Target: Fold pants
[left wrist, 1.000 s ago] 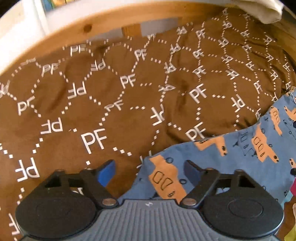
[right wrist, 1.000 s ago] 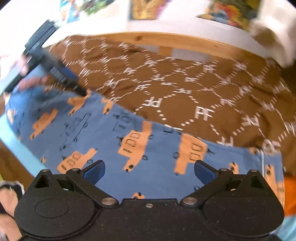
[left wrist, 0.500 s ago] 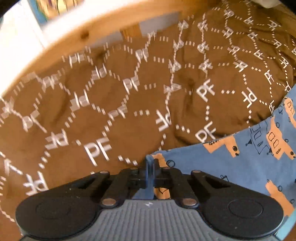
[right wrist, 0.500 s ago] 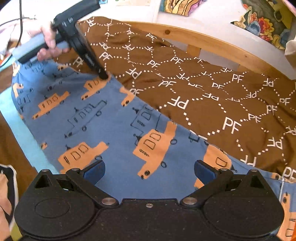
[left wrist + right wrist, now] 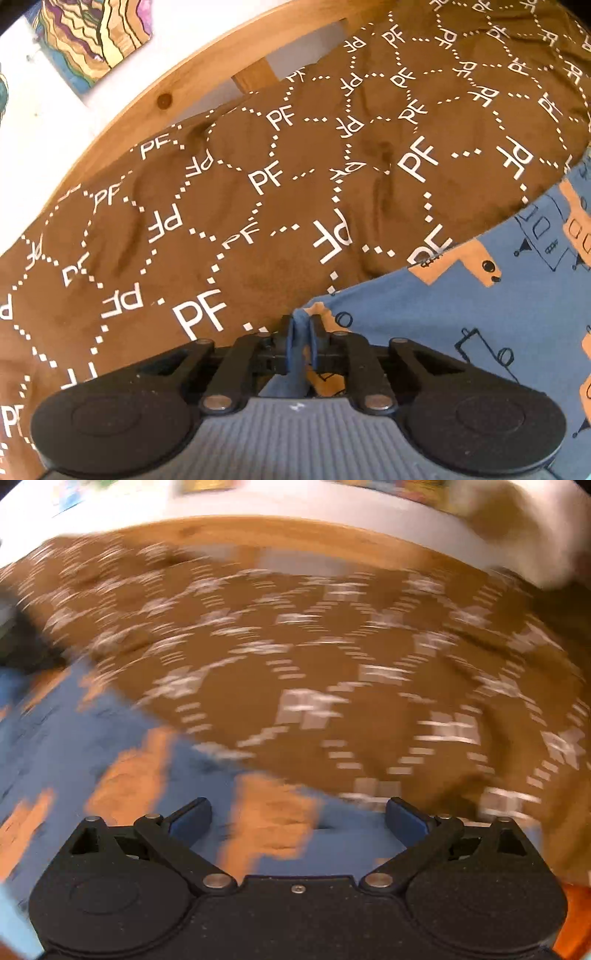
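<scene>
Pinching the pants [image 5: 461, 332] corner, left jaws are opening; right jaws gape above them.

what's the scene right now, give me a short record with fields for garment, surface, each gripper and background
garment: blue pants with orange vehicle print, lying on the bed
surface: brown blanket with white PF lettering and dotted hexagons
left gripper: corner fold of the pants pinched between its pads, jaws opening slightly
right gripper: jaws wide apart, nothing gripped, above the pants' edge; view motion-blurred
background: wooden bed rail, white wall, colourful picture
</scene>
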Available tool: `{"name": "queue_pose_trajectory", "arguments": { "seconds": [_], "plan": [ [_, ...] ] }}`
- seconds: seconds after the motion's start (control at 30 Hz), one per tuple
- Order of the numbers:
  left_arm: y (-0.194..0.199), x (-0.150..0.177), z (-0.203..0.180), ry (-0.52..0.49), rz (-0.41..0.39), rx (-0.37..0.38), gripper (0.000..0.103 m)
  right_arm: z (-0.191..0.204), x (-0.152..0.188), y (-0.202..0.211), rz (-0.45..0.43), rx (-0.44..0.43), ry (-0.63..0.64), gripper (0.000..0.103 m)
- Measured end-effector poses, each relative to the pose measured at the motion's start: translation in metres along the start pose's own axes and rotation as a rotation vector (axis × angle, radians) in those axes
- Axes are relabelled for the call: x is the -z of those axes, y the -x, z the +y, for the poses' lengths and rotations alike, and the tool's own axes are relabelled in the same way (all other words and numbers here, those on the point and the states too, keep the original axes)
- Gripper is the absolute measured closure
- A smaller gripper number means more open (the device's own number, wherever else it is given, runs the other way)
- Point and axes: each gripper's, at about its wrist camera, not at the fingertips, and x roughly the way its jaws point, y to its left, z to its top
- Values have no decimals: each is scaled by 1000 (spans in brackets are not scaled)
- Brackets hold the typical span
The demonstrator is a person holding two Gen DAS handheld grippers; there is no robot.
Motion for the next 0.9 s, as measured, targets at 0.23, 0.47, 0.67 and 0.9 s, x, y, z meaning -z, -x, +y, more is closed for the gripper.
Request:
{"name": "queue_pose_trajectory", "arguments": {
  "seconds": [0.23,0.47,0.67,0.9],
  "plan": [
    [40,17,24,51,-51,-63,43,-16,10,50,-85,0,-70,1],
    [52,78,41,2,38,-209,44,9,49,83,-34,-117,-64,1],
    [46,110,33,-99,-27,-498,36,14,67,69,72,-16,-7,1],
    [66,95,48,41,-50,-409,36,13,76,74,42,7,15,1]
  ]
}}
